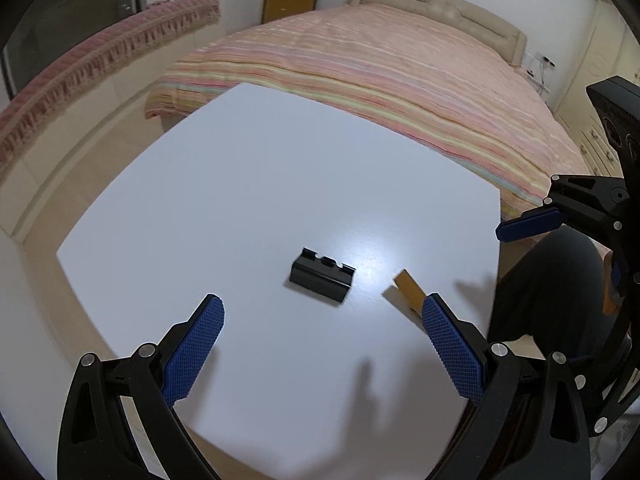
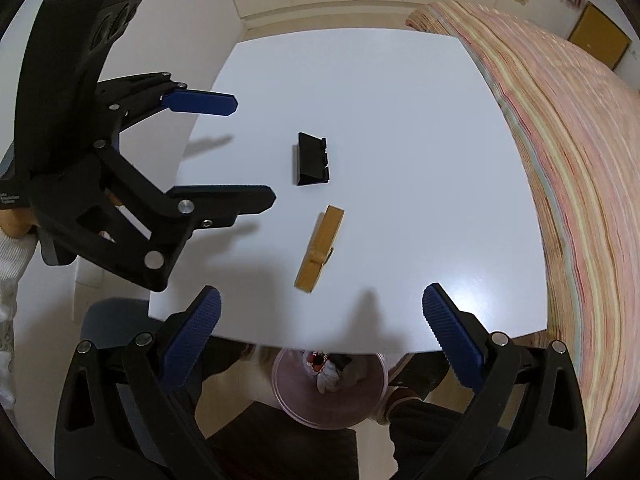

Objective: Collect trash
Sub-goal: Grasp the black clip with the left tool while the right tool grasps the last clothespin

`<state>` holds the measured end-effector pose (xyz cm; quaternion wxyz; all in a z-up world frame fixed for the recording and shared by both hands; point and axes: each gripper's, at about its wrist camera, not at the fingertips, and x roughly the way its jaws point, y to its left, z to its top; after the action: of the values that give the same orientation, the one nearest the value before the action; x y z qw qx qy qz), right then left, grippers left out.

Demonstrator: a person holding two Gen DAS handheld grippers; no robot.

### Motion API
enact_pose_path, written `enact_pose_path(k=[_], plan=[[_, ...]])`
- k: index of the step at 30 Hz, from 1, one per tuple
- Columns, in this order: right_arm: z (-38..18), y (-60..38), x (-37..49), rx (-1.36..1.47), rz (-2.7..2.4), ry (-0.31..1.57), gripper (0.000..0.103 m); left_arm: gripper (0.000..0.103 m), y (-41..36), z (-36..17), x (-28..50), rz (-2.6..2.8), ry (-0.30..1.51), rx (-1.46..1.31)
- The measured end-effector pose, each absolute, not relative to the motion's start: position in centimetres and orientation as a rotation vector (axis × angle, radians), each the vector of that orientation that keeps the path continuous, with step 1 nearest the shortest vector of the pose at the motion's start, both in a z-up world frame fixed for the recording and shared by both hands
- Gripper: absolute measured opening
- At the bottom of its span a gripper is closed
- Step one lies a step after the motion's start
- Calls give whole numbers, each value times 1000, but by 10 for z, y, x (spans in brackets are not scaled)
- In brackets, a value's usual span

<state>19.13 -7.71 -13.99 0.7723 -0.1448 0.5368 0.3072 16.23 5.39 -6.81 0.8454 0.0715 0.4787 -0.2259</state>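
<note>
Left wrist view: left tongs (image 1: 322, 354) spread wide, empty, hovering above white surface (image 1: 248, 184). Black clip-like plastic piece (image 1: 322, 274) lying flat on surface ahead of and between the blue pads (image 1: 195, 350), not touched. Wooden clothespin (image 1: 409, 289) lying just right of the black piece, apart from it, near end hidden behind right pad. Right tongs (image 1: 528, 224) visible at right edge, one blue pad showing past the surface edge, dark trouser leg (image 1: 548, 284) below. Bed (image 1: 380, 64) with striped pink cover beyond far edge of surface. Right wrist view: right tongs (image 2: 320, 340) also spread wide, empty, held over near edge of surface (image 2: 400, 120). Clothespin (image 2: 319, 249) lying flat, tilted, closest item to these tongs, between the pads' line but ahead of them, no contact. Black piece (image 2: 313, 159) farther out, near clothespin, not touching. Left tongs (image 2: 252, 152) entering from left, fingers wide apart, nothing between, above left part of surface. Pink round bin (image 2: 332, 388) on floor under near edge of surface, partly hidden by it, holding crumpled white and red scraps (image 2: 326, 372). Striped bed (image 2: 568, 160) along right side.
</note>
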Motion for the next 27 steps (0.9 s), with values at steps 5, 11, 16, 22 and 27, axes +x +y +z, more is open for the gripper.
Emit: enact_pose_path(k=[5,11,16,22,27], plan=[[-155,-69,198,-324,636,1196,87,95,51,-79,178,-518,1028,171],[-162,-63,203,-336,624,1200,73,87,48,-89,188,-553,1037,189],[-168,-57,199,-368,635,1199,59,71,48,-97,190,-557,1050,204],[-169,-58,197,-377,622,1168,38,58,48,-97,189,-549,1021,198],[-168,-57,192,-396,643,1151,13,42,43,-96,187,-559,1027,204]])
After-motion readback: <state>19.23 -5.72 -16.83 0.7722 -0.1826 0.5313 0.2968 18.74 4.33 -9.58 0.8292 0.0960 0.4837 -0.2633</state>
